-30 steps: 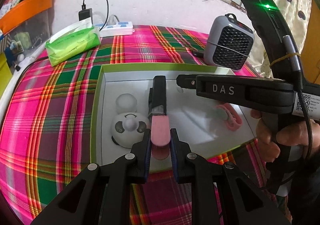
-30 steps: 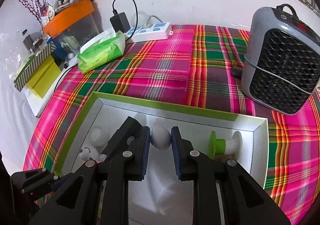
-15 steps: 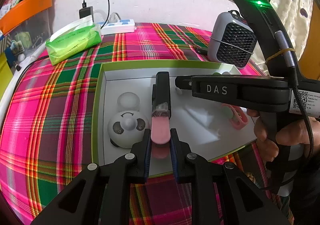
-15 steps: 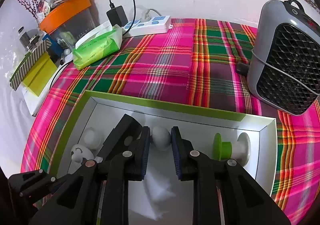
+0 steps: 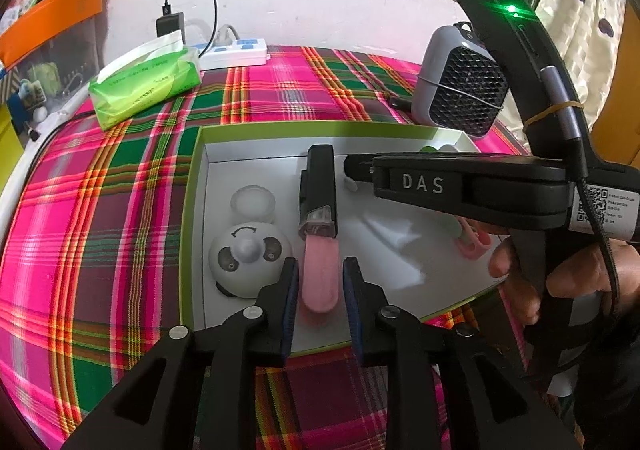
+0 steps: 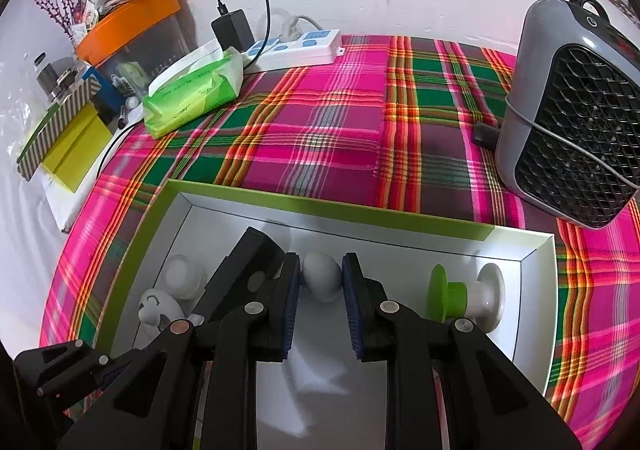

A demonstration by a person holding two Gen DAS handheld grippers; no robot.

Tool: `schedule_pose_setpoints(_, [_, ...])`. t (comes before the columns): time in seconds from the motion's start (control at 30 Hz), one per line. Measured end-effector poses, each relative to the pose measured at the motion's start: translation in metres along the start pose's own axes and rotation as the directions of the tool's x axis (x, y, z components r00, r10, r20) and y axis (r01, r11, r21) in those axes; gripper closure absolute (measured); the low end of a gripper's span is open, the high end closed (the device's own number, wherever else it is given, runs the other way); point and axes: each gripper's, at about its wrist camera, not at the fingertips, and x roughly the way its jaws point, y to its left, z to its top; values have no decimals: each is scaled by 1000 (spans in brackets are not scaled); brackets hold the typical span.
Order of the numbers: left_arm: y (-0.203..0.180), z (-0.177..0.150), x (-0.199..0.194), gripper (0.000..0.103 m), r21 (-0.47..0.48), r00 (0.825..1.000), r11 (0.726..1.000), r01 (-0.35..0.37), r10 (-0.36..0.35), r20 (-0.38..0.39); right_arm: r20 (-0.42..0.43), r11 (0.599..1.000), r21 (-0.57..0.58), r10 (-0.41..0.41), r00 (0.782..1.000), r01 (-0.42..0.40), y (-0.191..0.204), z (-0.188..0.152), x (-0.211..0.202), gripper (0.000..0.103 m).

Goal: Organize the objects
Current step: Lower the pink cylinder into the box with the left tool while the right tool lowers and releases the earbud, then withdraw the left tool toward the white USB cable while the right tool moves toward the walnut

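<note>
1. Left gripper (image 5: 319,288), bottom centre of the left view, is straddling the pink end of a pink-and-black stick (image 5: 319,226). There's a thin gap each side between pads and pink, so jaws are reading as parted, not pinching. Judging it's a put-down inside the box, w/ the stick lying lengthwise on the floor.

2. Box (image 5: 320,129), green-rimmed w/ white inside, is filling mid-frame in both views and sitting on the plaid cloth (image 5: 120,186). It's acting as the collecting spot, which is why both tools are hanging over it.

3. Right gripper (image 6: 321,282), lower centre of the right view, is clamping a small white egg-shaped piece (image 6: 321,276); both blue pads are touching its sides. It's being held just over the box floor, prob. waiting for a free slot.

4. Already in the box: panda-face toy (image 5: 250,258) at left-centre, a round white lid (image 5: 253,203) right behind it, and a green-and-white knob (image 6: 464,296) lying on its side at the right of the right view. Something pink (image 5: 474,244) is peeking out under the right tool; can't tell what it is.

5. Free floor is showing between the stick and the knob, so that's the likely landing spot for the egg piece.

6. Tissue pack (image 5: 144,86) upper left, power strip (image 5: 234,52) behind it, heater (image 5: 464,90) upper right: all outside the box, not involved.
</note>
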Motion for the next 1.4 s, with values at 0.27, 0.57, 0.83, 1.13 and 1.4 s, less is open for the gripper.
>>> schedule_pose_setpoints(0.27, [-1, 0, 0, 79, 0, 1000, 1000, 0, 0, 0, 9, 1000, 1, -7, 1000, 7, 0, -1, -3, 70])
schedule_pose_setpoints(0.57, [-1, 0, -5, 71, 0, 1000, 1000, -6, 6, 8, 36, 1000, 2, -9, 999, 9, 4, -4, -13, 58])
schedule_pose_setpoints(0.83, [-2, -3, -18, 71, 0, 1000, 1000, -5, 5, 31, 61, 1000, 9, -8, 998, 7, 7, -10, -27, 58])
schedule_pose_setpoints(1.13, [-8, -8, -32, 71, 4, 999, 1000, -14, 14, 51, 92, 1000, 16, -11, 996, 9, 10, -18, -46, 58])
schedule_pose_setpoints(1.4, [-13, -17, -54, 71, 9, 996, 1000, -22, 21, 88, 138, 999, 34, -9, 990, 4, 11, -36, -71, 58])
